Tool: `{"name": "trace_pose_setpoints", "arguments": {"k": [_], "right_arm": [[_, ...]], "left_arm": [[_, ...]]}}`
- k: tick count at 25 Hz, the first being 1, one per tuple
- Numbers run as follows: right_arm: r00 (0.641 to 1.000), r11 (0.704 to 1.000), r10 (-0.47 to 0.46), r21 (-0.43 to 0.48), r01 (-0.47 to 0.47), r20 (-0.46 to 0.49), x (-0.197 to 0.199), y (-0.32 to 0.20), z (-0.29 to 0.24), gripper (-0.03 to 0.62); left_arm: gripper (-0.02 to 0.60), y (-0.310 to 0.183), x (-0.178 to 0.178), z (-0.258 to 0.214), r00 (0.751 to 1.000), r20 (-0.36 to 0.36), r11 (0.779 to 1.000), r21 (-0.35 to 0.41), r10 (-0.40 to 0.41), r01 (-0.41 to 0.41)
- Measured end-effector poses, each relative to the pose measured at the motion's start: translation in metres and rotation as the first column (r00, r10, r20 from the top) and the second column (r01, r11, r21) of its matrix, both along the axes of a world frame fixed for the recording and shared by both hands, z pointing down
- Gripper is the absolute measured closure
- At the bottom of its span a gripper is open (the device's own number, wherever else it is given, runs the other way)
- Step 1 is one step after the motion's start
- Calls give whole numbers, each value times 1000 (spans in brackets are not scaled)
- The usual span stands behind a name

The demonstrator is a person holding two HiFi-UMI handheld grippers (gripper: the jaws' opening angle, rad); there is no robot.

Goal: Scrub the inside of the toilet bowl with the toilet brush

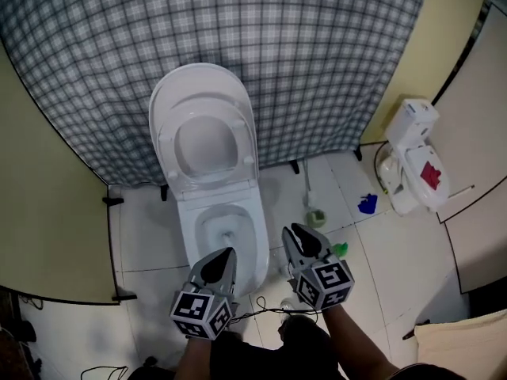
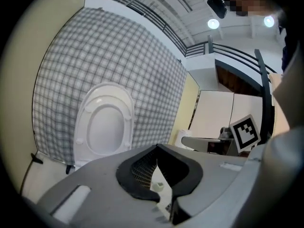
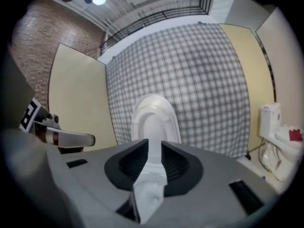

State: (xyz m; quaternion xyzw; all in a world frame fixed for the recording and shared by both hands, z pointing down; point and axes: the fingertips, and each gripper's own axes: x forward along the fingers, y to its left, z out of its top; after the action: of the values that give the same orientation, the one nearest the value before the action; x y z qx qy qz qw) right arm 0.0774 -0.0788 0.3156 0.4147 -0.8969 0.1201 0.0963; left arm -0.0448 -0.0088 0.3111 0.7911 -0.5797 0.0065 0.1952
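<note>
The white toilet (image 1: 224,229) stands against a checked curtain with its lid and seat (image 1: 206,137) raised; the bowl is uncovered. To its right, on the tiled floor, the toilet brush (image 1: 308,187) stands upright in its small holder (image 1: 316,217). My left gripper (image 1: 230,252) hovers over the bowl's near rim, jaws together and empty. My right gripper (image 1: 295,229) hangs beside the bowl, near the brush holder, with a narrow gap between its jaws and nothing in it. The left gripper view (image 2: 156,149) and the right gripper view (image 3: 155,144) both face the raised lid (image 3: 154,122).
The checked curtain (image 1: 261,46) hangs behind the toilet, between yellow panels (image 1: 47,204). A white fixture with a red patch (image 1: 417,165) stands at the right wall. A blue item (image 1: 367,204) and a green item (image 1: 340,249) lie on the tiles. A thin cable runs near my feet.
</note>
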Motion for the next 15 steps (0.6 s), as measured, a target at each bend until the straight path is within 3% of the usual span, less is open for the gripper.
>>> {"name": "trace_pose_setpoints", "arguments": {"k": [2, 8, 15], "right_arm": [[999, 997, -48, 62, 46, 25, -17, 5, -41, 566], [988, 982, -137, 141, 126, 65, -62, 20, -125, 580], [970, 966, -211, 179, 188, 124, -90, 47, -191, 580]], "left_arm": [[575, 0, -8, -34, 1000, 9, 998, 56, -3, 3], [575, 6, -22, -131, 999, 38, 980, 200, 6, -14], [575, 25, -38, -200, 998, 60, 970, 245, -7, -8]]}}
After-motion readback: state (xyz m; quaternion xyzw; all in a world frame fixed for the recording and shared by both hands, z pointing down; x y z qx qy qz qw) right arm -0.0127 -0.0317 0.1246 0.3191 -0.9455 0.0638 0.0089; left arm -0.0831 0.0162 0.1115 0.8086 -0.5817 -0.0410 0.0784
